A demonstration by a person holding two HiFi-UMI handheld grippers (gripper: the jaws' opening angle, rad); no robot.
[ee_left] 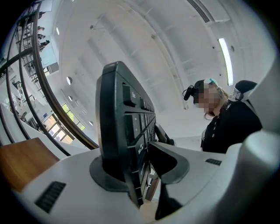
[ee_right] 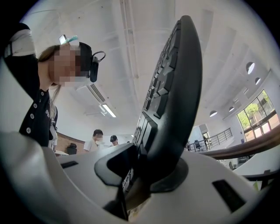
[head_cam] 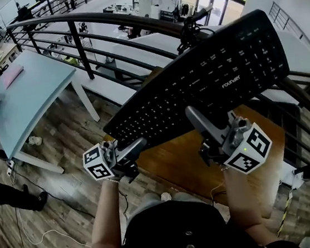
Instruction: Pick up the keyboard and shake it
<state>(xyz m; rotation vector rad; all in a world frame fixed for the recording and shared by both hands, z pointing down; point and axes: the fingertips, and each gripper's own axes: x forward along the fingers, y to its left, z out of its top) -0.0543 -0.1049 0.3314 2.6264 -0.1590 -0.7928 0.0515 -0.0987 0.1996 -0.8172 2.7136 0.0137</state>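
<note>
Keyboard [head_cam: 206, 80], black, is held up in the air above a wooden tabletop [head_cam: 177, 165], tilted so its long body runs from a low end at 8 o'clock to a high end at 2 o'clock in the head view, keys facing the person. The left tongs [head_cam: 139, 145] bite its near edge at the low end, about 7 o'clock from the frame's middle. In the left gripper view the keyboard [ee_left: 116, 122] stands edge-on in the left tongs [ee_left: 140, 168], both jaws pressed against it, partly open to its thickness. The right tongs [head_cam: 194, 114] clamp the near edge further along, at 5 o'clock. The right gripper view shows the same pinch: the keyboard [ee_right: 179, 87] is wedged upright in the right tongs [ee_right: 144, 168]. A dark railing [head_cam: 103, 20] curves behind at 12 o'clock.
</note>
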